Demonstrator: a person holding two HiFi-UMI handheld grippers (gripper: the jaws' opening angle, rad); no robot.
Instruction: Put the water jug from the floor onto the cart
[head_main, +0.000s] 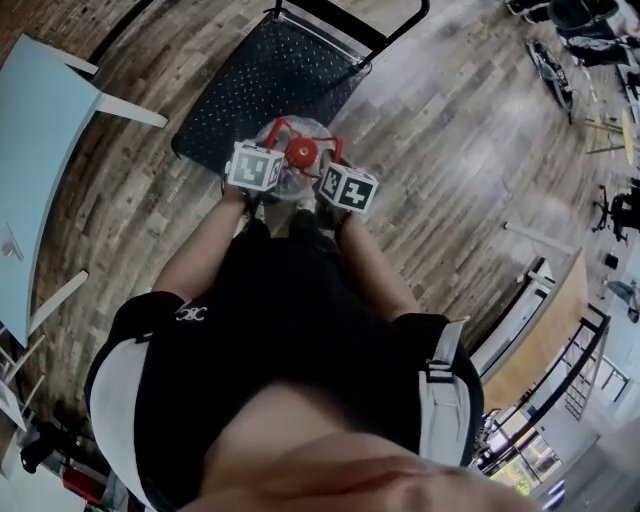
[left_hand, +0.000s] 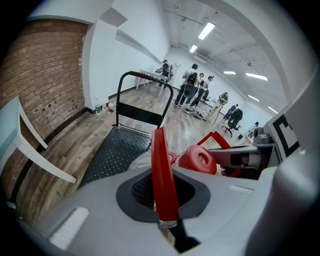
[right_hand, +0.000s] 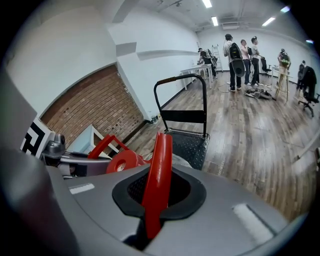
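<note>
The clear water jug (head_main: 296, 175) with a red cap (head_main: 301, 152) hangs between my two grippers at the near edge of the black cart platform (head_main: 262, 82). I cannot tell whether it rests on anything. My left gripper (head_main: 262, 168) is shut on one red handle strap (left_hand: 163, 175), with the cap (left_hand: 200, 159) just beyond it. My right gripper (head_main: 343, 185) is shut on the other red strap (right_hand: 157, 180), beside the cap (right_hand: 124, 161). The cart platform (left_hand: 116, 150) and its upright push handle (right_hand: 181, 80) lie straight ahead of both grippers.
A light blue table (head_main: 40, 130) with white legs stands left of the cart, along a brick wall (left_hand: 40, 90). Wooden floor (head_main: 450, 150) spreads to the right. Several people (right_hand: 244, 52) stand far off by tables and office chairs. Shelving (head_main: 560, 340) stands at the lower right.
</note>
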